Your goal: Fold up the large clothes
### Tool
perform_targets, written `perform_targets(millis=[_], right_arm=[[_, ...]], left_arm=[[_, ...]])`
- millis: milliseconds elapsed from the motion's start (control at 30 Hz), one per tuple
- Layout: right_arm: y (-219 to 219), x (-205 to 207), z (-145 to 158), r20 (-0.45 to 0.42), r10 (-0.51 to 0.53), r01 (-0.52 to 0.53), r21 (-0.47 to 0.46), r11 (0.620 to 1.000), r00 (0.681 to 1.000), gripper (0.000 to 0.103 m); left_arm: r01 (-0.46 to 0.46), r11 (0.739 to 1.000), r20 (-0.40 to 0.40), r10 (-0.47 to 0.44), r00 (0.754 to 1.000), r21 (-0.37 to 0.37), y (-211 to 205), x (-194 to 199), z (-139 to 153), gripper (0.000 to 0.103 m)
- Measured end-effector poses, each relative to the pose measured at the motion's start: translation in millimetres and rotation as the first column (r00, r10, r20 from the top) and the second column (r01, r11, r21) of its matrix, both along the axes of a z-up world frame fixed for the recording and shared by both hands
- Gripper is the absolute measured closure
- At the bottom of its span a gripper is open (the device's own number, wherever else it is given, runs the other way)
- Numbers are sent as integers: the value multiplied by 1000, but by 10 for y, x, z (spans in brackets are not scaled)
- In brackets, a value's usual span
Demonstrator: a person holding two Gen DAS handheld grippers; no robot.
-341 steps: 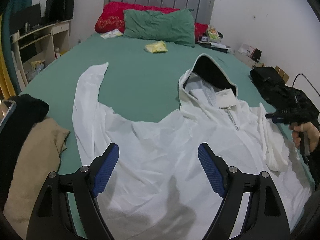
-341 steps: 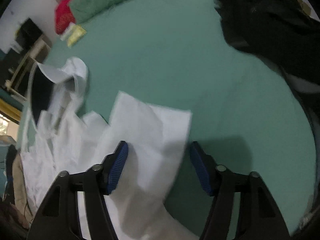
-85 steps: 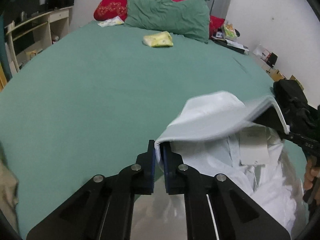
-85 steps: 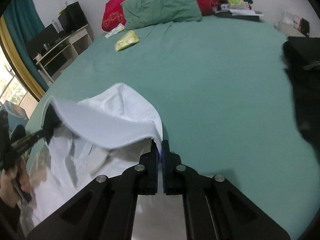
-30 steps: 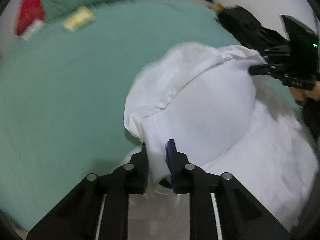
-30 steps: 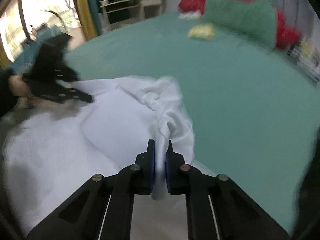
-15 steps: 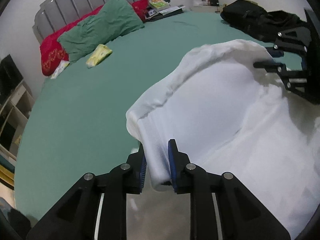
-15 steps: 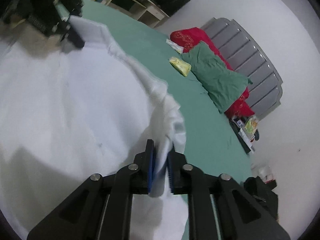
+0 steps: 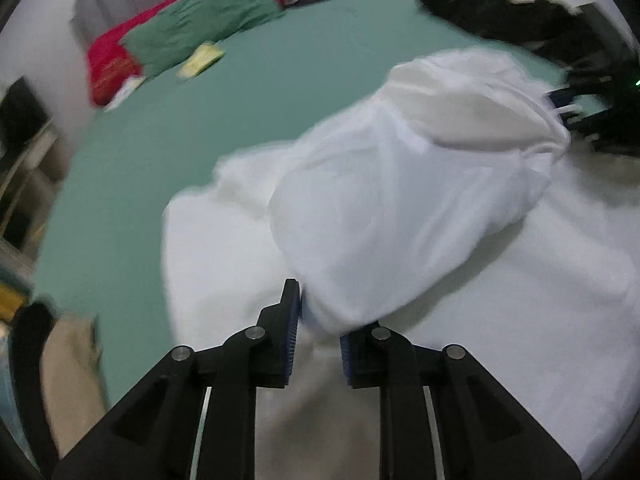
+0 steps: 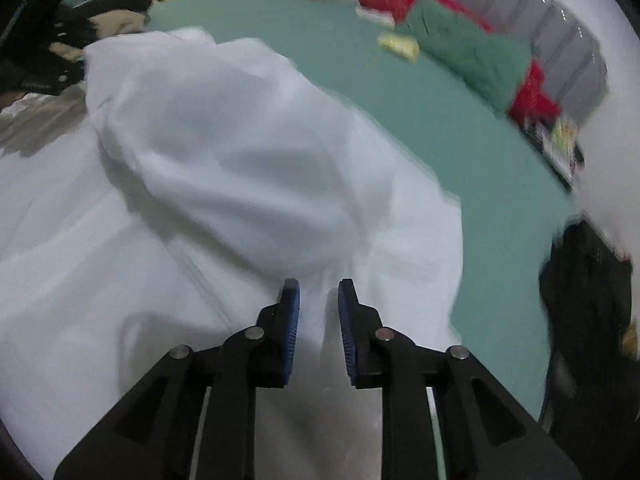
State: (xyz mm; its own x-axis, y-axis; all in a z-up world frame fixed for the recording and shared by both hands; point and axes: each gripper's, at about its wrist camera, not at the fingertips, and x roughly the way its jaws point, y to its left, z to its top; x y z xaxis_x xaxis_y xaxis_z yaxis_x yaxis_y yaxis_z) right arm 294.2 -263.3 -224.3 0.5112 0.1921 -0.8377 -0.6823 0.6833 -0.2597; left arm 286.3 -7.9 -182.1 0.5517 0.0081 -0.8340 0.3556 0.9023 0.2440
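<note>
A white hooded garment (image 9: 400,200) lies on the green bed sheet (image 9: 240,100), its hood folded down onto the body. My left gripper (image 9: 320,312) stands slightly open. The fold's edge rests at its fingertips and drapes over the right finger, but is not squeezed. The right wrist view shows the same garment (image 10: 240,140). My right gripper (image 10: 318,286) hovers over it with its jaws opening, and only the cloth lying below shows between the pads. Each gripper appears at the edge of the other's view: the right gripper (image 9: 568,108) and the left gripper (image 10: 52,76).
Green pillow (image 9: 208,24), red pillow (image 9: 108,68) and a yellow packet (image 9: 200,56) lie at the bed's head. Black clothes (image 9: 500,12) are piled at the far right side. A beige and black garment (image 9: 68,360) sits at the near left. Shelves (image 9: 24,152) stand beside the bed.
Both grippers have swept the hood down over the garment's body. The right jaws have parted and the cloth has left them. The left jaws are a little wider, with the fold slipping to their tips.
</note>
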Motion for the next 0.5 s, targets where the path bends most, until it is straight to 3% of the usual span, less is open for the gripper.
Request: perform_targets(millis=[67, 133, 233, 267, 333, 367, 400, 500], right_arm=[[-110, -122, 122, -36, -36, 39, 66, 997, 999, 83], [-177, -225, 286, -106, -92, 113, 210, 971, 990, 80], [-10, -340, 470, -138, -83, 133, 408, 903, 987, 55], [118, -347, 512, -123, -82, 127, 428, 895, 989, 43], [366, -264, 552, -86, -87, 116, 444, 888, 992, 40], [499, -175, 547, -66, -117, 134, 441, 887, 991, 40], [593, -138, 514, -67, -129, 145, 441, 886, 989, 40], [911, 137, 333, -97, -187, 210, 417, 884, 978, 42]], left_arm=[[-56, 997, -21, 55, 998, -58, 98, -226, 31, 82], [-93, 987, -37, 89, 995, -130, 203, -377, 50, 81], [-201, 934, -49, 196, 979, -295, 450, -605, 44, 62], [-249, 902, -52, 247, 968, -353, 555, -679, 33, 58], [-330, 845, -79, 328, 941, -422, 720, -760, -1, 58], [-345, 829, -85, 344, 935, -441, 753, -799, -6, 58], [-348, 817, -89, 348, 933, -460, 782, -822, -8, 58], [-345, 813, -82, 349, 933, -468, 767, -837, 15, 58]])
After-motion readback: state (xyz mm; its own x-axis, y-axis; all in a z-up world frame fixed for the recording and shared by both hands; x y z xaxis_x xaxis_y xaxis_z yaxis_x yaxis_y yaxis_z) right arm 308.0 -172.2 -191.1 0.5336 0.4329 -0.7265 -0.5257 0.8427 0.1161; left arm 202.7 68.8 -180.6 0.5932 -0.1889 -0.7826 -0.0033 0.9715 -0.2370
